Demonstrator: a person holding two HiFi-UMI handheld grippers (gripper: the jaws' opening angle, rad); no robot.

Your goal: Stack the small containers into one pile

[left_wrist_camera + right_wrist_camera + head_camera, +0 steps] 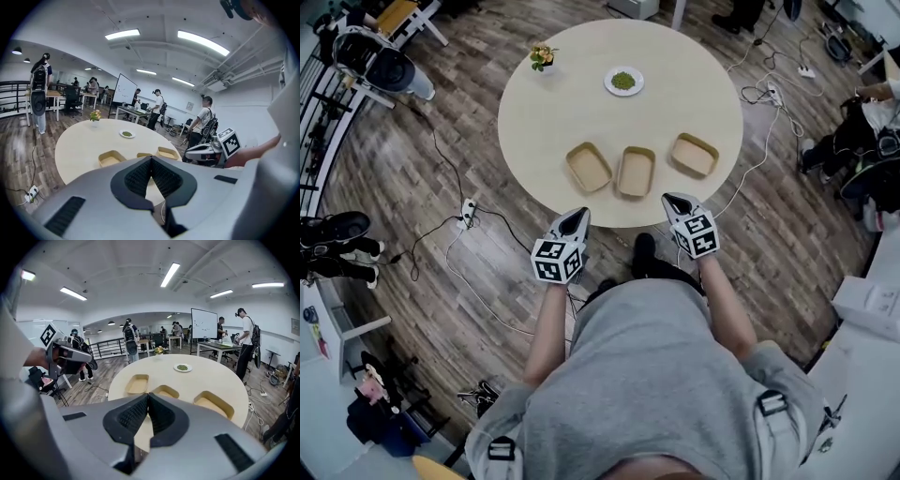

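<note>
Left gripper [578, 215] and right gripper [673, 199], both closed and empty, hover off the near edge of the desk [581, 103]; the containers [636, 172] lie just inside it. Only the gripper views show a probable whiteboard [204, 326] beyond the desk.

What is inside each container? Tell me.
Nothing shows: the left container, middle container and right container have bare floors in the head view. Nothing there is covered.

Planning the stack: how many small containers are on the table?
3: left container, middle container, right container, apart in a row near the table edge. None seems hidden.
</note>
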